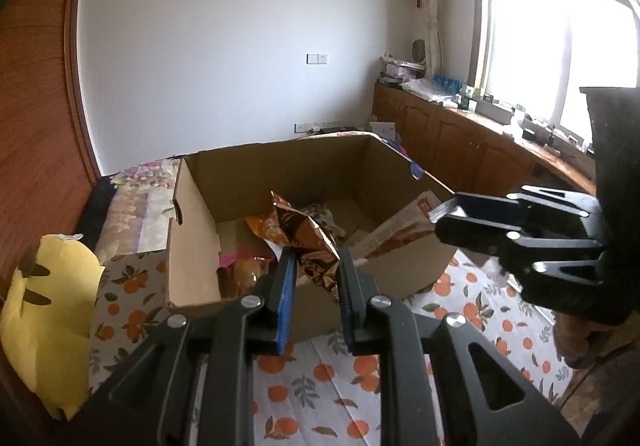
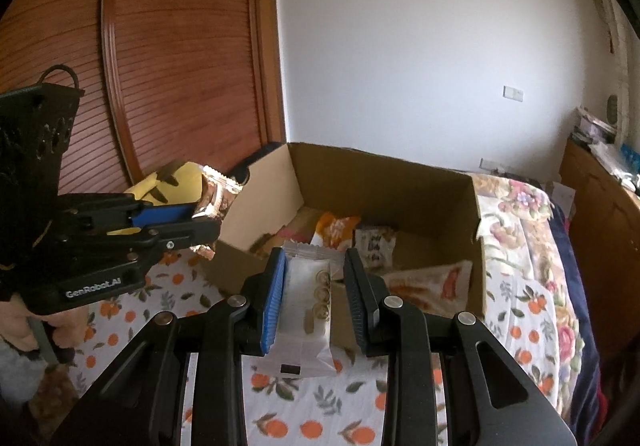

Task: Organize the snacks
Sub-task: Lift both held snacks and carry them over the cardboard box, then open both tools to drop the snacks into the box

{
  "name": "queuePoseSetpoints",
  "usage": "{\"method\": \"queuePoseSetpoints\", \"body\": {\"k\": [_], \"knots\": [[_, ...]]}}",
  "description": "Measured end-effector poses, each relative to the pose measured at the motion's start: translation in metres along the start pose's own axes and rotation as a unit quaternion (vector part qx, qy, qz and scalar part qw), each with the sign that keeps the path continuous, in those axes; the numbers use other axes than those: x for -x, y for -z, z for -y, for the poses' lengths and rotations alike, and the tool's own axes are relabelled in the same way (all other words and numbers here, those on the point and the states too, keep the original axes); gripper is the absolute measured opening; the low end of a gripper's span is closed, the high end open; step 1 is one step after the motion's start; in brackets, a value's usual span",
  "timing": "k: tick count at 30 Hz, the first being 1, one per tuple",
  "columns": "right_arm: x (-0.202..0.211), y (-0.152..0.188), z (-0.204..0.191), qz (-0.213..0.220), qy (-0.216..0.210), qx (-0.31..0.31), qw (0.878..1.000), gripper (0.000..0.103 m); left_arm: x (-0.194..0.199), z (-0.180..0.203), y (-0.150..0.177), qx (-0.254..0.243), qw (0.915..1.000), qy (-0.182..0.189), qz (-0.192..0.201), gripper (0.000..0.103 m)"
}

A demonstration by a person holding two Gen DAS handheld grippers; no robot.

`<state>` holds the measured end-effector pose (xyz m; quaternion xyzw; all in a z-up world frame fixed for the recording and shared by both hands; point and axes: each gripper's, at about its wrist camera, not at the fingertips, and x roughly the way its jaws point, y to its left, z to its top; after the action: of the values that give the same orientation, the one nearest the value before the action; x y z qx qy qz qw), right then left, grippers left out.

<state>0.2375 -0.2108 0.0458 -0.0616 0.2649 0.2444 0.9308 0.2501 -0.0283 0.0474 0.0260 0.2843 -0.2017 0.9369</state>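
An open cardboard box (image 1: 192,266) stands on the orange-print cloth and holds several snack packets; it also shows in the right wrist view (image 2: 400,182). My left gripper (image 1: 316,266) is shut on a shiny orange-brown snack bag (image 1: 308,238), just above the box's near wall; the bag also shows in the right wrist view (image 2: 214,198). My right gripper (image 2: 314,278) is shut on a white snack packet (image 2: 306,310) in front of the box; the gripper also shows in the left wrist view (image 1: 444,218).
A yellow plush toy (image 1: 48,322) lies left of the box. A floral bedspread (image 2: 532,246) covers the bed behind and right of it. Wooden cabinets (image 1: 460,142) with clutter run under the window. A wooden sliding door (image 2: 180,46) is at the left.
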Motion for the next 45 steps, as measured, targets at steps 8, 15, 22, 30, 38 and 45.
{"method": "queuePoseSetpoints", "body": {"k": [8, 15, 22, 30, 38, 45], "knots": [[-0.025, -0.013, 0.009, 0.004, -0.010, 0.002, 1.000, 0.028, -0.013, -0.010, -0.015, -0.005, 0.9999, -0.013, 0.005, 0.017], [-0.041, -0.023, 0.016, 0.005, -0.012, 0.001, 1.000, 0.028, -0.031, -0.023, -0.025, 0.012, 0.9998, -0.013, 0.001, 0.017], [-0.057, -0.029, 0.027, 0.000, -0.013, -0.009, 1.000, 0.028, -0.055, -0.025, -0.033, 0.008, 0.9998, -0.018, -0.008, 0.017], [-0.076, -0.019, 0.041, -0.022, 0.001, -0.017, 1.000, 0.028, -0.078, -0.027, -0.027, 0.013, 0.9994, -0.017, -0.028, 0.018], [-0.092, -0.010, 0.053, -0.046, 0.008, -0.023, 0.999, 0.028, -0.093, -0.024, -0.017, 0.014, 0.9986, -0.016, -0.049, 0.019], [-0.098, -0.006, 0.054, -0.059, 0.006, -0.026, 0.998, 0.029, -0.098, -0.018, -0.009, 0.012, 0.9978, -0.014, -0.063, 0.022]]}}
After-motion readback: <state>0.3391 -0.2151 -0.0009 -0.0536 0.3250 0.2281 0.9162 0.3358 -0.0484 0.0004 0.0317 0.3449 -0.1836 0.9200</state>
